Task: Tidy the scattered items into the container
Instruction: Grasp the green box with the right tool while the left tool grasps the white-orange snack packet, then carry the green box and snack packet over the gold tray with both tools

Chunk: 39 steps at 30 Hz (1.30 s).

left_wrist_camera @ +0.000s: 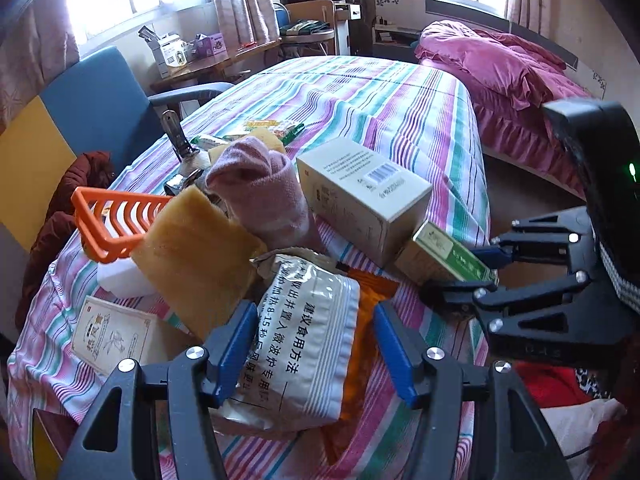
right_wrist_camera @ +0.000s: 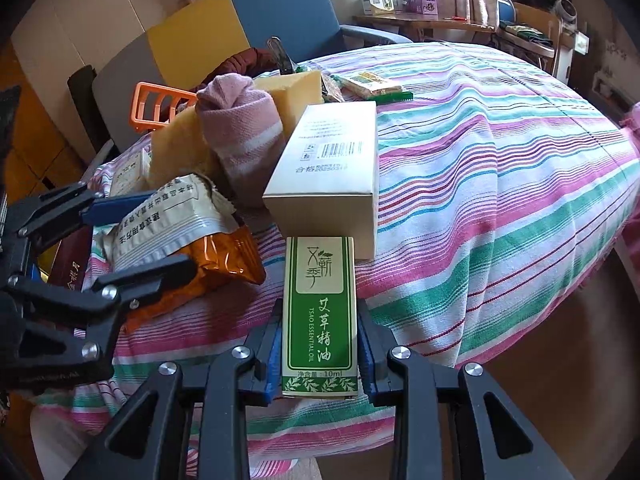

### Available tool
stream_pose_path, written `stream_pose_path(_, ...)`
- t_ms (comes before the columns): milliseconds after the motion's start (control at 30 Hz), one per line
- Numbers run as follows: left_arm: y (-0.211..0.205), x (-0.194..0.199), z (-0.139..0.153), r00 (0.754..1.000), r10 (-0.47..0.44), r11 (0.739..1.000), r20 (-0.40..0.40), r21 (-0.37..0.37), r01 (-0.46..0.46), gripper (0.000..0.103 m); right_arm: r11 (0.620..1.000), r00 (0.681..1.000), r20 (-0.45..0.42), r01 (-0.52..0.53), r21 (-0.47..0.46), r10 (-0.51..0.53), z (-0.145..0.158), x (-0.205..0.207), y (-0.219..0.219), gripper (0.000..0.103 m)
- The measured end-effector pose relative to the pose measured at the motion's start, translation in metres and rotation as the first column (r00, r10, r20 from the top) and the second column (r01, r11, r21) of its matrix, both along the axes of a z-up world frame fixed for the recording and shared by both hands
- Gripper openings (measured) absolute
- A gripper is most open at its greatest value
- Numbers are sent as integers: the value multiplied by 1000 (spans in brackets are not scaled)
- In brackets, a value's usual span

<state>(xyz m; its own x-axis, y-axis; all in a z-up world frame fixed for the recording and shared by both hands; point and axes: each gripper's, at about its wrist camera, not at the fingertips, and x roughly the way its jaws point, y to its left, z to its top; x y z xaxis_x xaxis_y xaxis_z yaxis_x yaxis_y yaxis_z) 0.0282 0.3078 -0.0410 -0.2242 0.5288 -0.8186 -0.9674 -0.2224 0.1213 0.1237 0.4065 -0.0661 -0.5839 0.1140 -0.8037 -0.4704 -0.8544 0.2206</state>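
Note:
My left gripper (left_wrist_camera: 314,312) is open, its blue fingers straddling a silver-white food packet (left_wrist_camera: 308,360) that lies on an orange packet (left_wrist_camera: 370,308). In the right wrist view the same gripper (right_wrist_camera: 172,228) reaches in from the left around that food packet (right_wrist_camera: 168,216). My right gripper (right_wrist_camera: 320,320) is shut on a green essential-oil box (right_wrist_camera: 320,280), whose far end touches a cream carton (right_wrist_camera: 332,176). The orange slatted basket (left_wrist_camera: 116,220) sits at the pile's far left, beside a yellow sponge (left_wrist_camera: 196,256) and a pink sock (left_wrist_camera: 260,188).
Everything lies on a striped bedsheet (left_wrist_camera: 400,112). A flat printed pack (left_wrist_camera: 112,332), a white block (left_wrist_camera: 128,276), a metal-handled brush (left_wrist_camera: 176,136) and a green snack packet (left_wrist_camera: 272,126) lie around the pile. A blue chair (left_wrist_camera: 100,104) stands left, pink bedding (left_wrist_camera: 500,64) beyond, bare floor (right_wrist_camera: 560,320) right.

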Motion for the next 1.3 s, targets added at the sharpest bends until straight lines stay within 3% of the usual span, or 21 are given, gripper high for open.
stream_pose_path(233,-8,1,-17,996,75,995,-41,-55,-78,71,1000,1000,12,-14,23,14,0,-2,-3,32)
stream_pose_path(367,-18,-4,-13,987,152,988,61,16,-153,62,999,1000,21,-19,42,18,1,-1,-6,32)
stream_pose_path(500,-35,-8,-10,962,229,970,150,50,-239,57,1000,1000,22,-15,17,15,4,1,-7,31)
stream_pose_path(700,-60,-5,-7,934,312,943,175,59,-327,56,999,999,-5,-38,2,38,20,1,-20,31)
stream_pose_path(967,-113,-4,26,872,436,873,225,129,-470,56,990,988,-65,-142,12,142,57,-12,-60,31)
stream_pose_path(1100,-143,-11,43,834,502,824,230,164,-542,56,976,972,-90,-216,25,217,73,-29,-89,31)
stream_pose_path(1233,-179,-21,56,778,586,755,225,195,-626,56,954,947,-111,-299,32,300,86,-49,-121,31)
stream_pose_path(1300,-202,-30,59,736,636,709,231,201,-676,56,938,930,-121,-344,33,346,92,-62,-140,31)
